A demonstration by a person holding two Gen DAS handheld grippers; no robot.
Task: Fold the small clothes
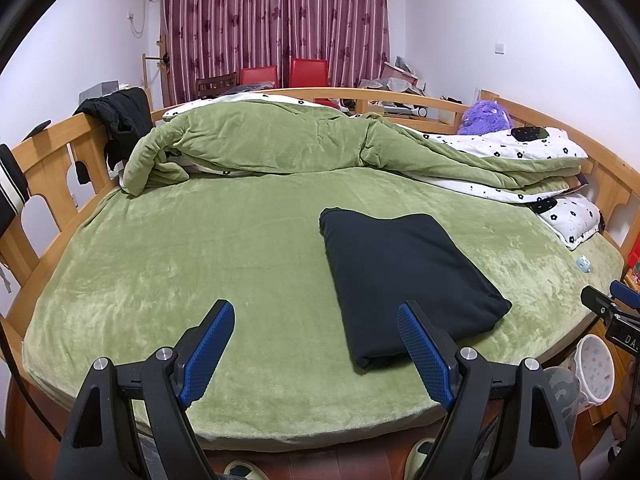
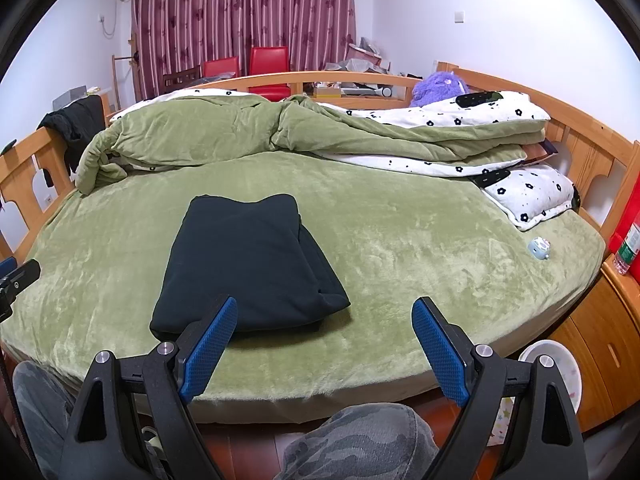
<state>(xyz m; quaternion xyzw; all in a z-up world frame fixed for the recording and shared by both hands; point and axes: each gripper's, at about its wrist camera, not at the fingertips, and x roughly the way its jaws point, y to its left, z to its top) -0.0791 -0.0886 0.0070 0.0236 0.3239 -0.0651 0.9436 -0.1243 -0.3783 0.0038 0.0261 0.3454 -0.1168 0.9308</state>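
Note:
A dark navy garment (image 1: 404,280) lies folded into a thick rectangle on the green bed sheet (image 1: 200,248); it also shows in the right wrist view (image 2: 248,264). My left gripper (image 1: 316,312) is open and empty, held above the bed's near edge, with its right finger in front of the garment's near left corner. My right gripper (image 2: 324,308) is open and empty, to the right of the garment's near edge, its left finger overlapping the garment's front. The right gripper's tip (image 1: 612,304) shows at the right edge of the left wrist view.
A crumpled green quilt (image 1: 280,140) and flowered pillows (image 2: 532,196) lie at the back and right. A small pale toy (image 2: 539,248) sits on the sheet. A wooden rail (image 1: 48,160) surrounds the bed. A purple plush (image 2: 440,88) sits at the back right. My knee (image 2: 360,440) is below.

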